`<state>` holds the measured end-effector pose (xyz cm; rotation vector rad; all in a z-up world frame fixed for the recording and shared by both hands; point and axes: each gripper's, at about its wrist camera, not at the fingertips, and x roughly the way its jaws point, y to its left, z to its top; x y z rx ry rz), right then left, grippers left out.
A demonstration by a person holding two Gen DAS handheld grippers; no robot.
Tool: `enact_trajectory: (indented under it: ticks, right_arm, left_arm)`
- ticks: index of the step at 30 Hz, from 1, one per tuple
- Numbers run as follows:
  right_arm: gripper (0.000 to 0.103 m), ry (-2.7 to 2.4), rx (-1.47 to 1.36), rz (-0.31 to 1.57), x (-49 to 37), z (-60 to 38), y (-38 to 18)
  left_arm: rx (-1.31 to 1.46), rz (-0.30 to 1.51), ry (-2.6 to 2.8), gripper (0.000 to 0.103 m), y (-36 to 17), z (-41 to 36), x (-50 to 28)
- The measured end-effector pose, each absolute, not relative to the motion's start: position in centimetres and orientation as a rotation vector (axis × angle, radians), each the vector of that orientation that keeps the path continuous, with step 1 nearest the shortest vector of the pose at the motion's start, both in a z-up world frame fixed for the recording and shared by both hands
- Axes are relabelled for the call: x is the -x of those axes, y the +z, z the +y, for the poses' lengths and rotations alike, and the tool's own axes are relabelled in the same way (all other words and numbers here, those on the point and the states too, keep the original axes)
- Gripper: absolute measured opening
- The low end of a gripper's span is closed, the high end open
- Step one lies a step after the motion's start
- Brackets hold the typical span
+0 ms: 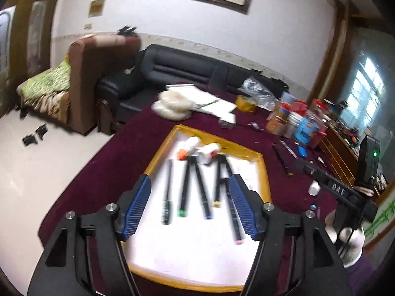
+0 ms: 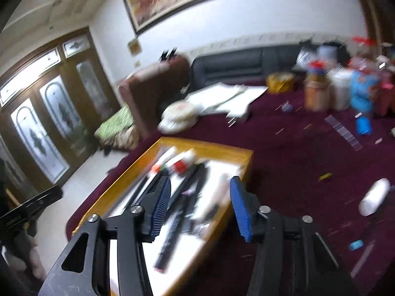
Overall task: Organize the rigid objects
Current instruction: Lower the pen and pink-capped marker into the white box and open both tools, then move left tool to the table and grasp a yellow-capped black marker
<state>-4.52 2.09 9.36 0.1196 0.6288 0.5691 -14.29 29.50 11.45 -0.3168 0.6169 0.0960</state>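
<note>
While pens (image 1: 192, 187) blur rightward, left view shows cap colours.

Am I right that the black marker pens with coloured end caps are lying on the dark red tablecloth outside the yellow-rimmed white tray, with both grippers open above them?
Not quite. The black marker pens with coloured end caps lie inside the yellow-rimmed white tray, not out on the dark red tablecloth. The left wrist view shows this. The left gripper and right gripper are open, as you said.
</note>
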Motion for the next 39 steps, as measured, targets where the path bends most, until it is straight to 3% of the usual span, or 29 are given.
enact_trajectory:
  ticks: [5,19,34,35,36,39]
  right_arm:
    - [0.065,0.416,-0.132,0.556,3.9,-5.1,10.6]
    - [0.064,0.051,-0.415,0.657,-3.4,-23.5,4.2]
    - [0.064,0.088,-0.531,0.699,-3.9,-25.2,2.9]
    - [0.064,0.086,-0.532,0.700,-4.0,-25.2,2.9]
    - [0.064,0.084,-0.533,0.700,-4.1,-25.2,2.8]
    - [0.064,0.079,-0.528,0.704,-4.4,-25.1,2.7]
  left_arm:
    - [0.239,0.625,-0.009,0.066,12.5,24.2,12.6]
    - [-0.021,0.787,-0.317,0.066,11.8,7.5,6.3]
    - [0.015,0.937,-0.226,0.064,4.4,-0.6,-11.9]
    - [0.000,0.949,-0.214,0.053,3.7,-0.9,-12.9]
    - [-0.014,0.966,-0.205,0.034,3.0,-1.1,-13.9]
    - [-0.062,0.999,-0.186,0.012,1.7,-1.5,-15.9]
